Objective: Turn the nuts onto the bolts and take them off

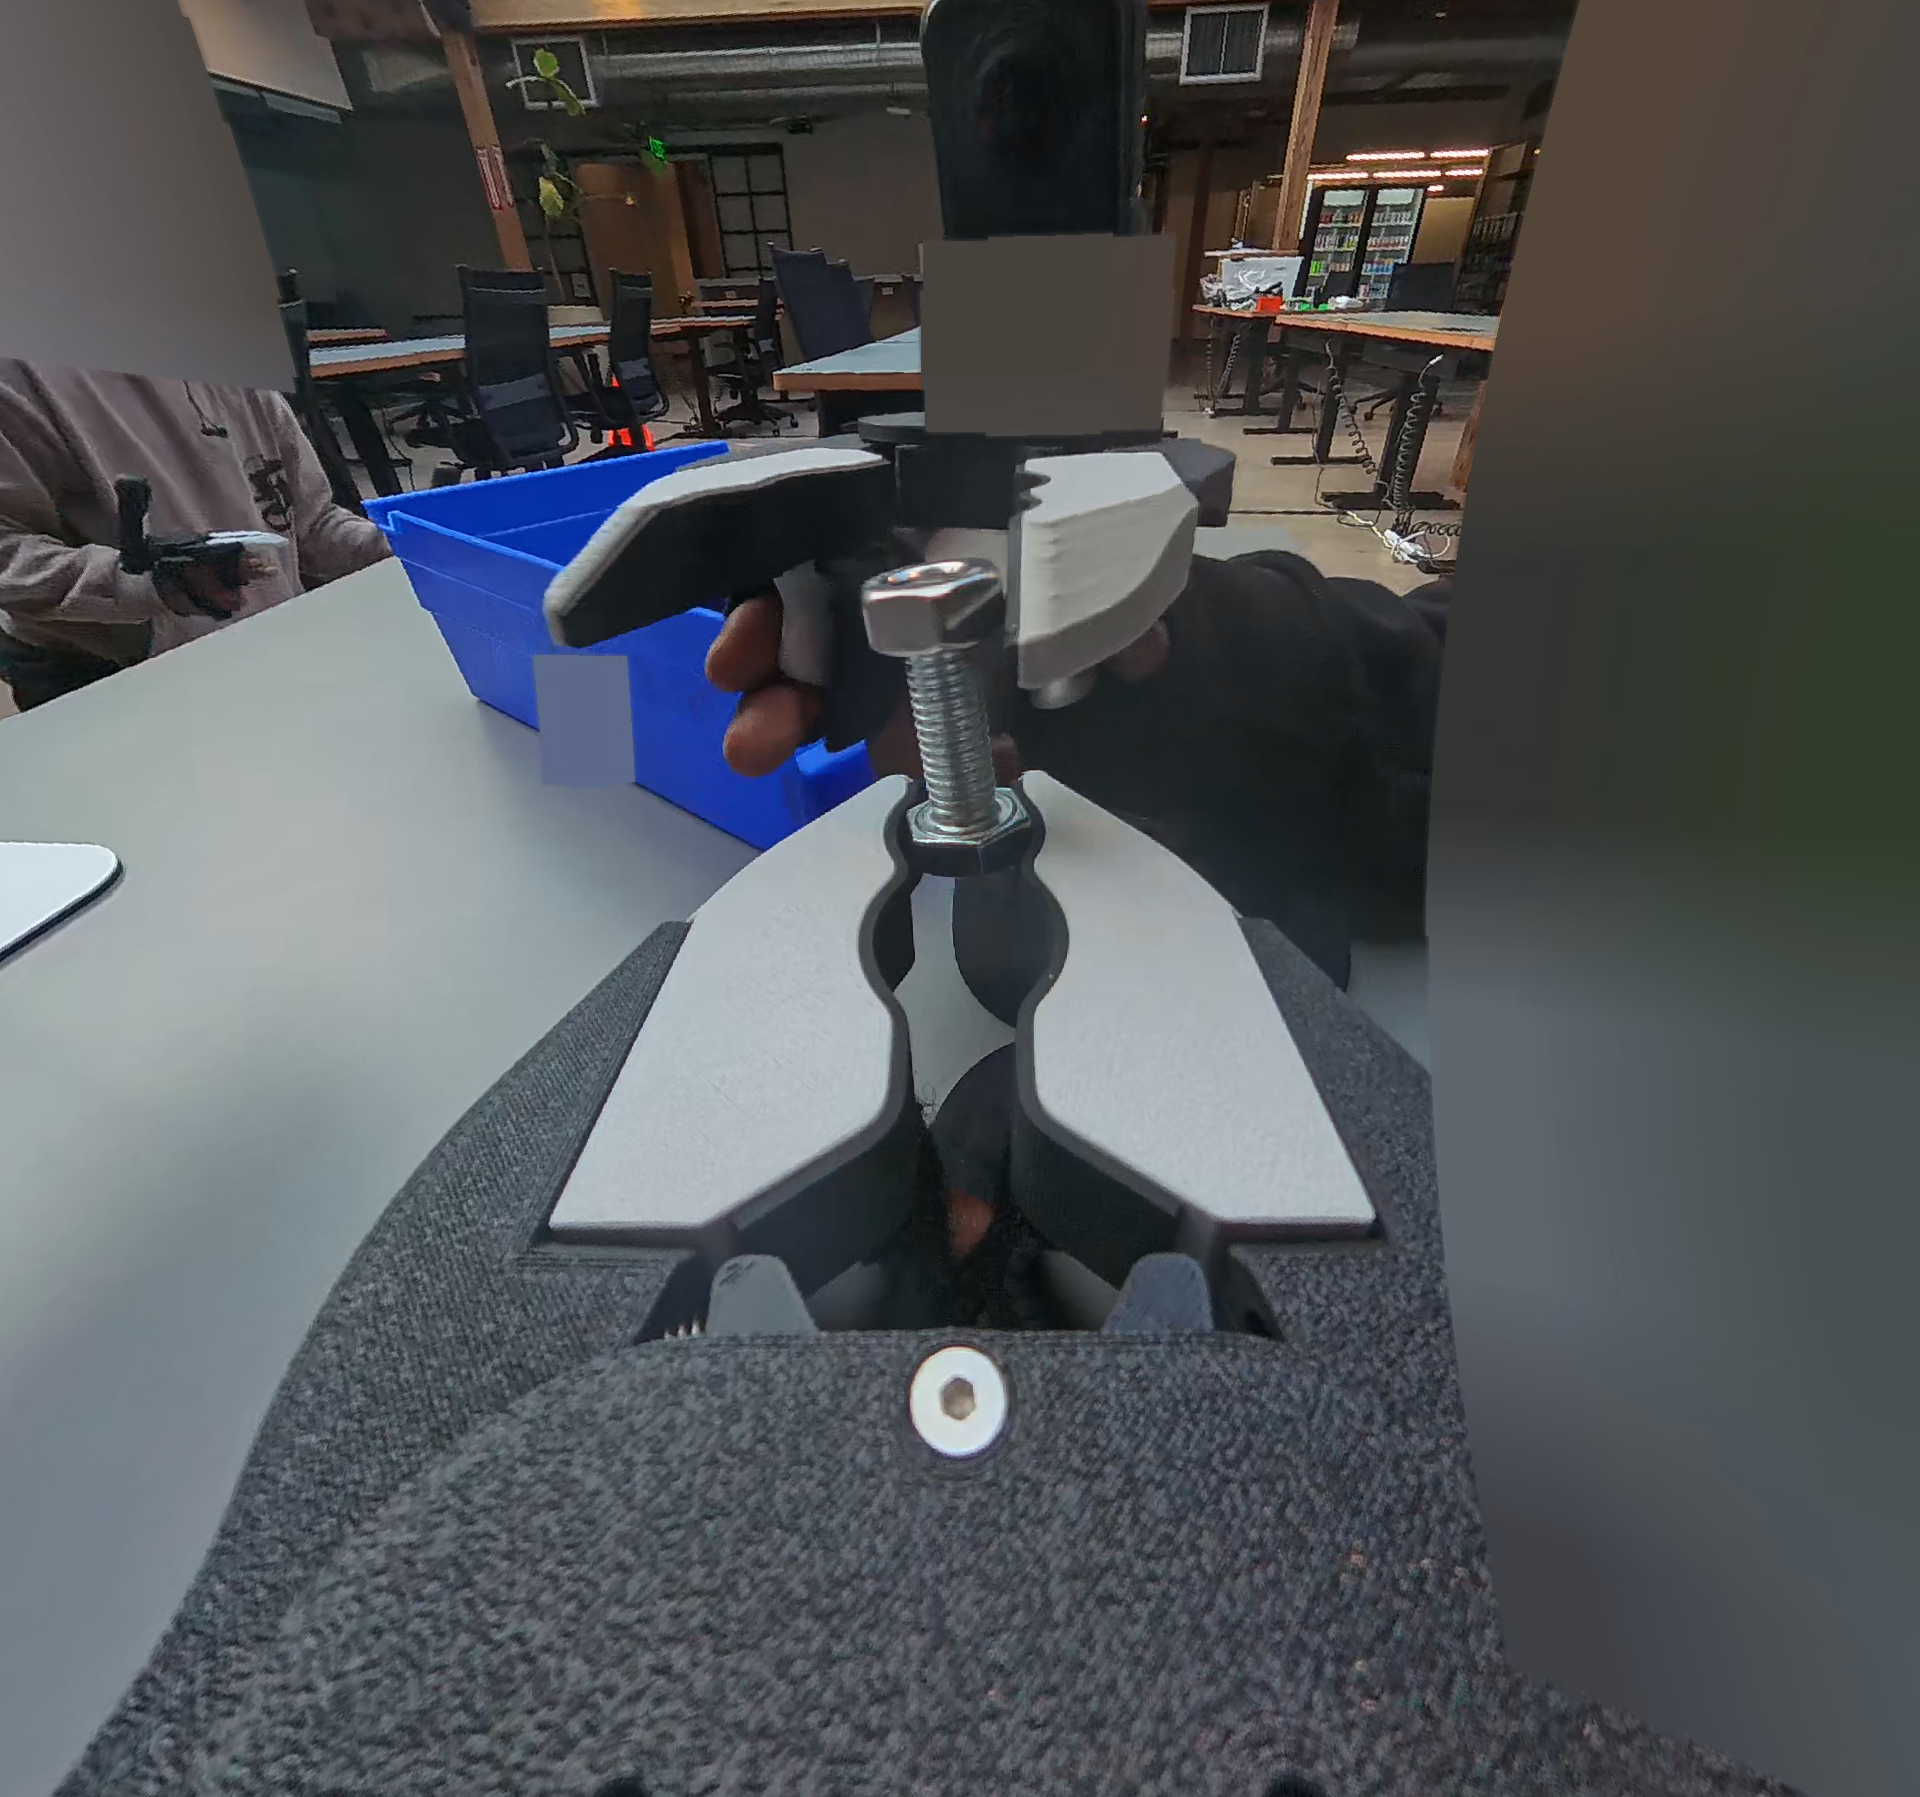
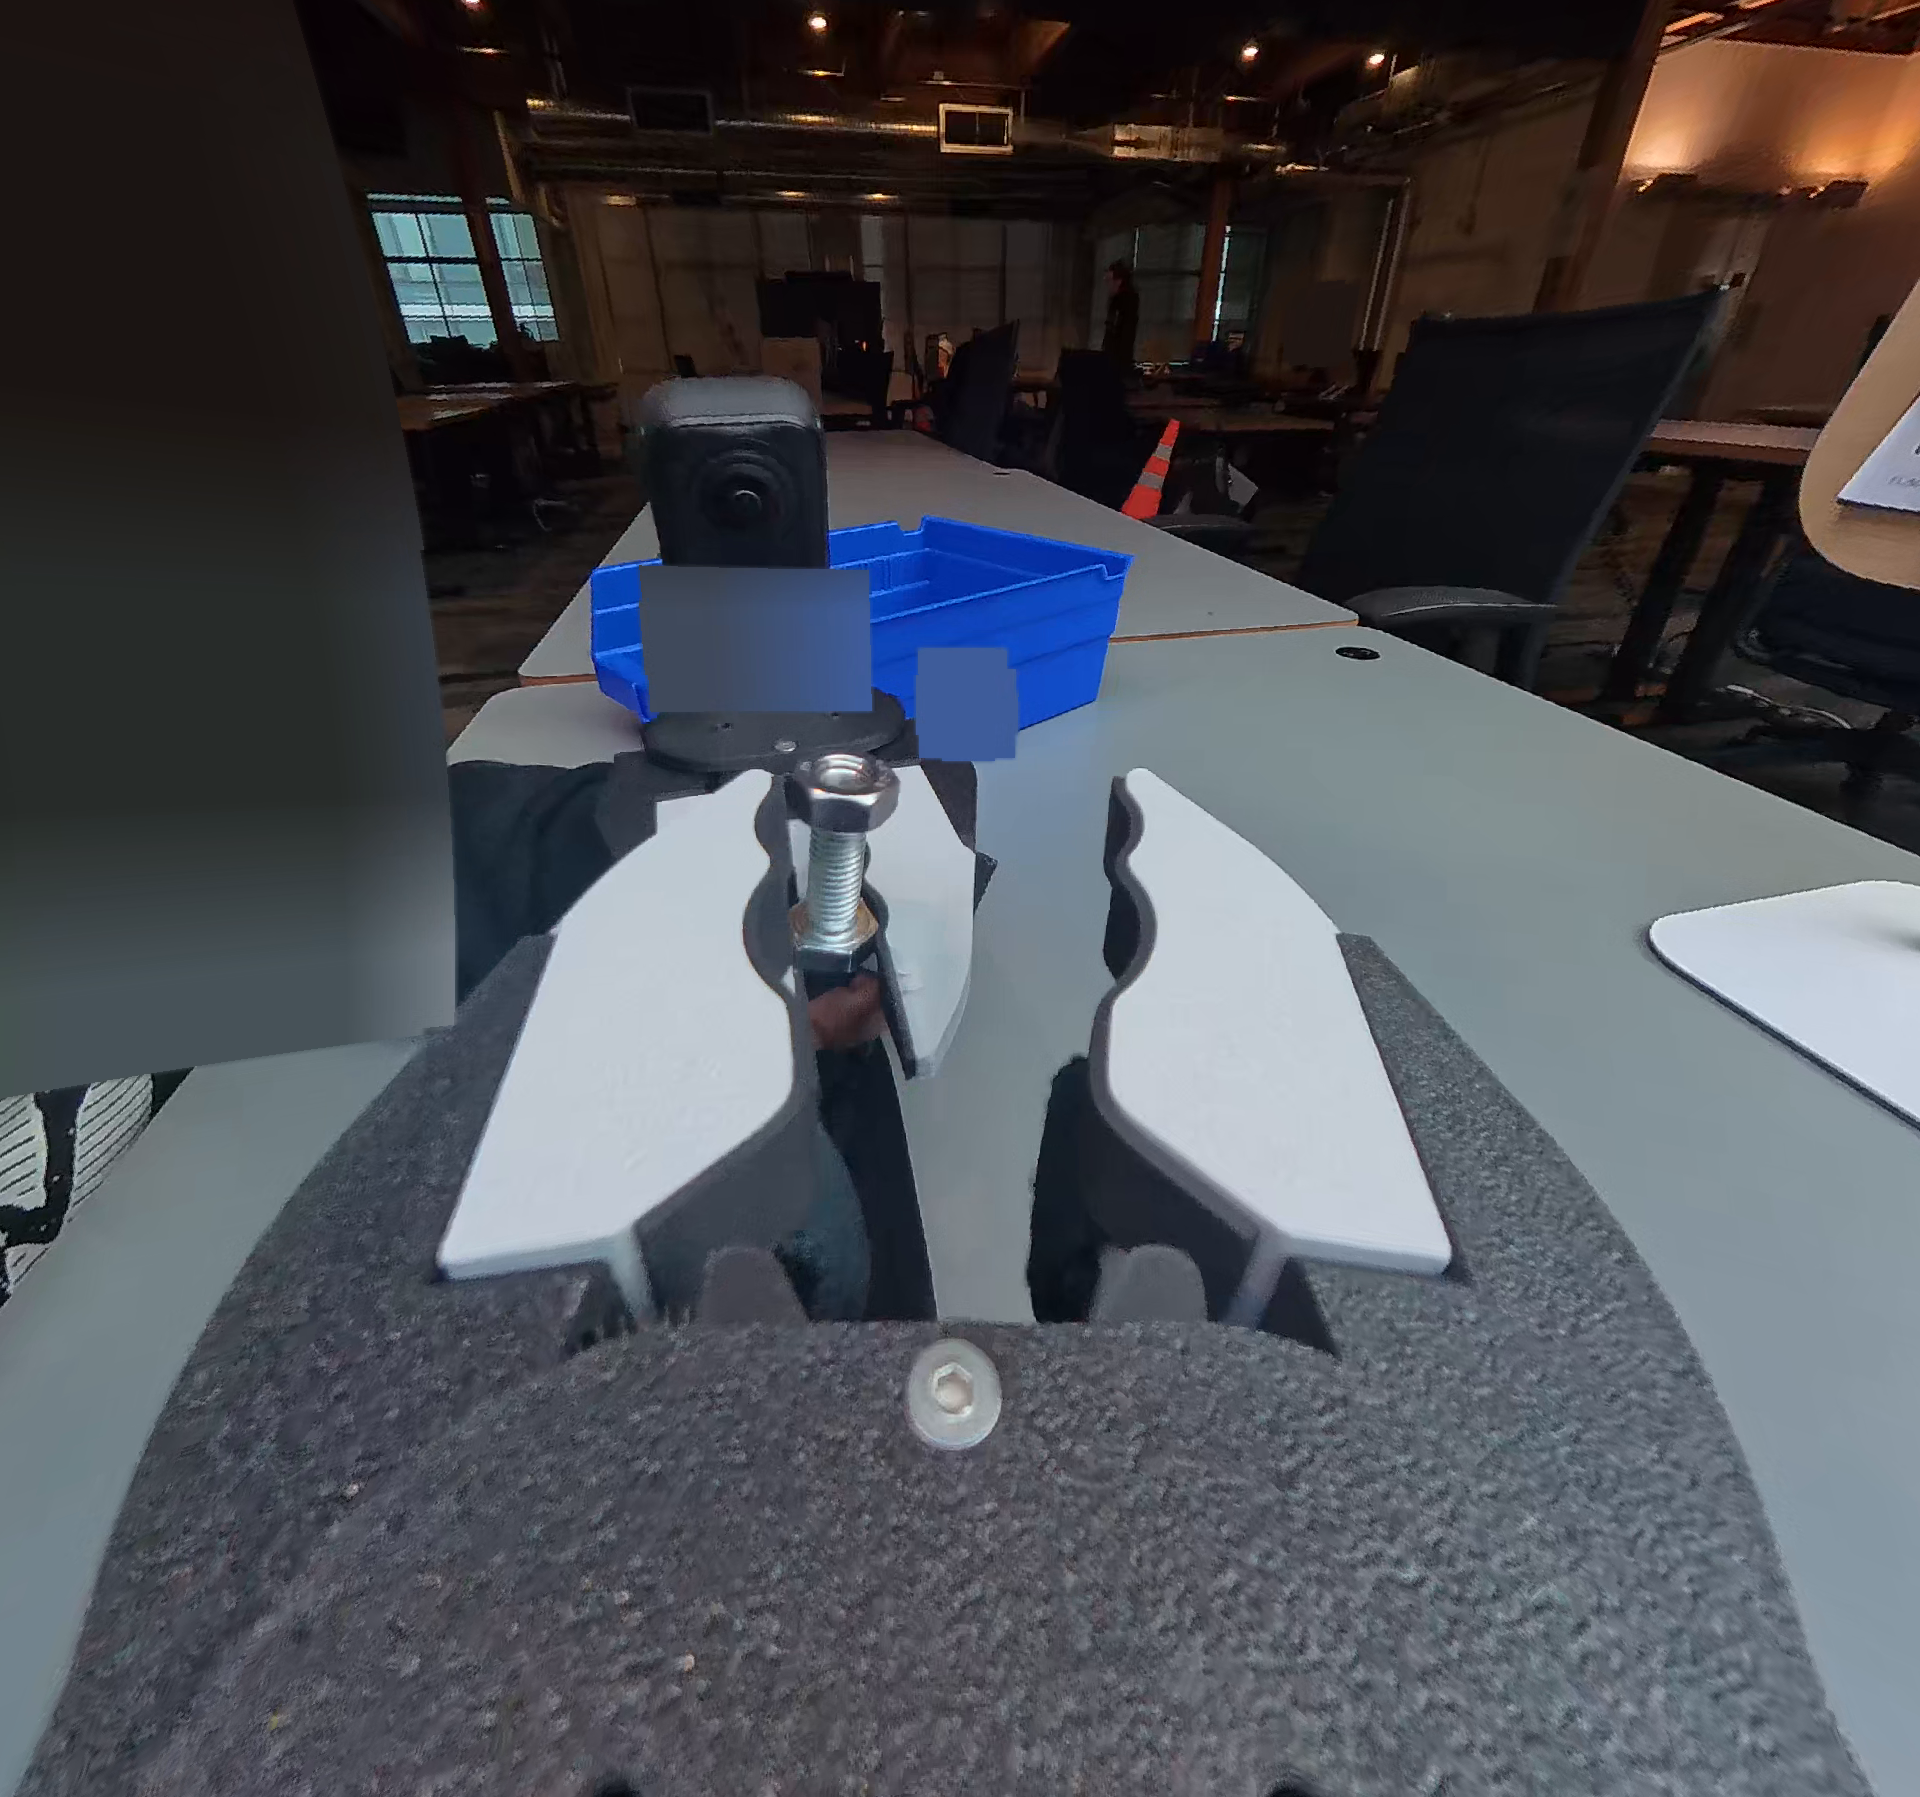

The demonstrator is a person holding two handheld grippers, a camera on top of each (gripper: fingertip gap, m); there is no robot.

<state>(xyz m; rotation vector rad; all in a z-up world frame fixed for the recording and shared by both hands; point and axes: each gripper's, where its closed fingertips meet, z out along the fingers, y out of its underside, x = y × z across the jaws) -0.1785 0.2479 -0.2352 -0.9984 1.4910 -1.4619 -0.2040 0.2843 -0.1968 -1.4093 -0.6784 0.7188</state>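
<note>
left gripper (image 1: pixel 966 828) clamps nut (image 1: pixel 968 828) on bolt (image 1: pixel 948 698); labels blurred.

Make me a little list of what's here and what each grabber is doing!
bolt: upright, head on top
nut: low on the bolt's threads
left gripper: shut on the nut
right gripper: open, fingers around the bolt head
bin: blue, on the table behind
table: grey

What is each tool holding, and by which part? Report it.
Left tool grips the nut by its sides, the bolt standing threaded in it. Right tool is open around the bolt head, holding nothing.
</note>
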